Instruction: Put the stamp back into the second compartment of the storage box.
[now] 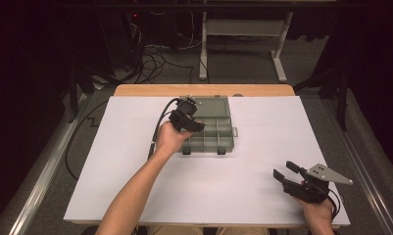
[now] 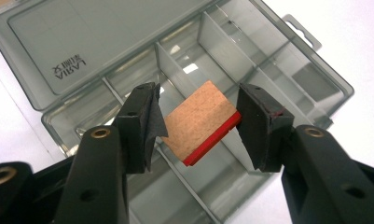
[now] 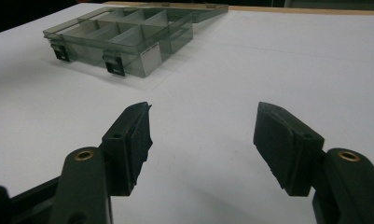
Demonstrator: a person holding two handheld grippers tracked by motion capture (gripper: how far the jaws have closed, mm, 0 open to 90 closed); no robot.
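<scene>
A clear grey compartment box [image 1: 218,128] lies open at the back middle of the white table, its lid [image 2: 49,46] folded flat behind it. My left gripper [image 1: 186,120] hovers over the box's left side, jaws pointing down. In the left gripper view, the left gripper [image 2: 198,93] is shut on a small wooden block with a red underside [image 2: 198,122], held tilted above the middle compartments. My right gripper [image 1: 284,169] rests near the table's front right, open, with nothing between its fingers [image 3: 203,112]. The box [image 3: 128,35] lies well beyond it.
The white table sheet [image 1: 243,186] stretches bare between the box and the front edge. A wooden board edge [image 1: 204,90] runs behind the box. Cables and a desk frame [image 1: 243,29] stand on the floor beyond the table.
</scene>
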